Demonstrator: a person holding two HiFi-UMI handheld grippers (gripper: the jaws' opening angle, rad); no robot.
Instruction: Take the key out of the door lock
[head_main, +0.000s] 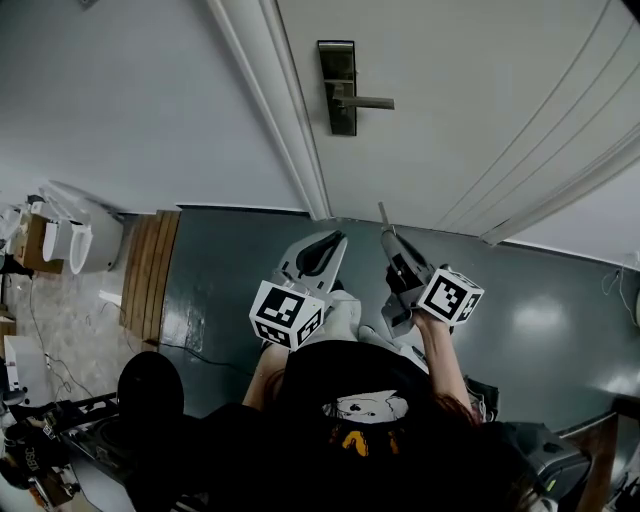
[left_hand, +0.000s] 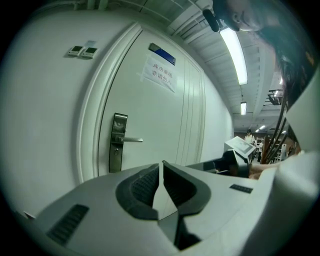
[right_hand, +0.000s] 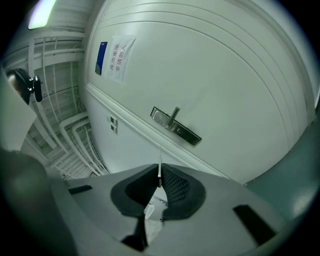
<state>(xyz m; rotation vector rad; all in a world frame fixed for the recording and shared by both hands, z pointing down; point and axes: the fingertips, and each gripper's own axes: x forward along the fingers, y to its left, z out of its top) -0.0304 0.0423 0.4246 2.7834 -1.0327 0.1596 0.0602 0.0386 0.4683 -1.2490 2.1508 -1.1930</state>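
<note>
Apparently the main step was behind you: your right gripper (right_hand: 159, 176) had its jaws pressed together on a thin metal blade, which I take to be the key (right_hand: 160, 162). Its tip stuck out past the jaw tips toward the door (head_main: 480, 100). In the head view the same sliver rose from that gripper, well apart from the lock plate (head_main: 338, 88), which sat far up the door with its lever handle (head_main: 368, 102) pointing right. The key was therefore in your right gripper, not in the lock. From the left gripper view nothing could be seen sticking out below the handle, though the keyhole was too small there to be sure.

Your left gripper (left_hand: 162, 167) had its jaws closed on each other with nothing between them. It was held low, near your body and just left of the right one.

Both tools were on the near side, clear of the door and touching neither it nor the plate. Judging from that, the removal itself looked done. What remained was at most to bring the key away and keep a firm pinch on it, since so narrow a blade could twist or slip between the pads.
</note>
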